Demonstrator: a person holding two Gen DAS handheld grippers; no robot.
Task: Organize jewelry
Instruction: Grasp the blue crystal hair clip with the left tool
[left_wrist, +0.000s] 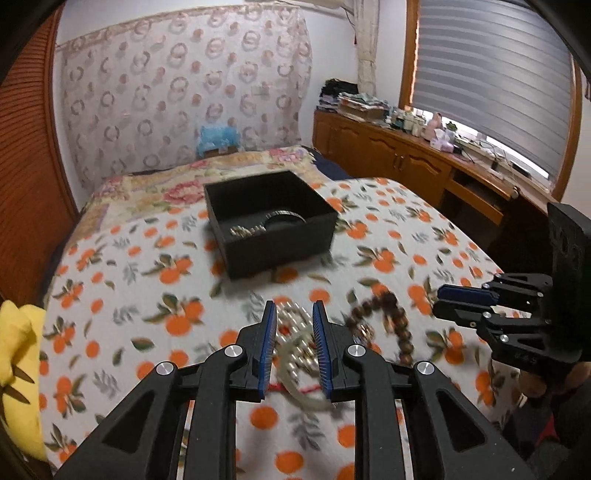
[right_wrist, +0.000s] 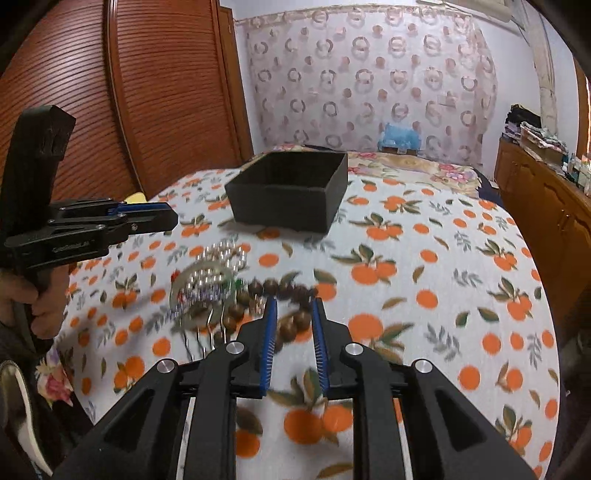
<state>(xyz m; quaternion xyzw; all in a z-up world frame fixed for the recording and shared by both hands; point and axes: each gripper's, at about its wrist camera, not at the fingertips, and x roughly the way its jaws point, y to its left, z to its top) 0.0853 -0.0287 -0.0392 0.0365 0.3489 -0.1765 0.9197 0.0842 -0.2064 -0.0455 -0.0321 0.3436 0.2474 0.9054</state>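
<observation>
I have both grippers out over the bed, above a blanket (right_wrist: 424, 229) printed with oranges. The left gripper (left_wrist: 294, 325) has its fingers spread apart and holds nothing; through the gap I see the pearl strand (left_wrist: 295, 332) heaped on a pale green bangle (left_wrist: 295, 391), directly ahead of and below the tips. The right gripper (right_wrist: 294, 321) is likewise released and empty, and its fingers frame the brown wooden bead bracelet (right_wrist: 291, 291), which loops across just ahead of the tips with its long run lying roughly crosswise to them.

The black box (left_wrist: 280, 240) sits farther up the bed, beyond both piles and well apart from them. It already holds a metal bangle (left_wrist: 286, 216) and a small bright chain (left_wrist: 245, 230). From the right wrist view the box interior is hidden behind its near wall.

I judge that each hand is nearest its own pile: left to the pearls and bangle, right to the wooden beads. Either pick would be a short drop forward and down, followed by a carry ahead to the box.

Motion blur smears the jewelry. Beside the beads lies something with thin dark prongs, perhaps a hair comb (right_wrist: 201, 339), but I cannot make it out. How far the fingers are above the blanket is unclear.
</observation>
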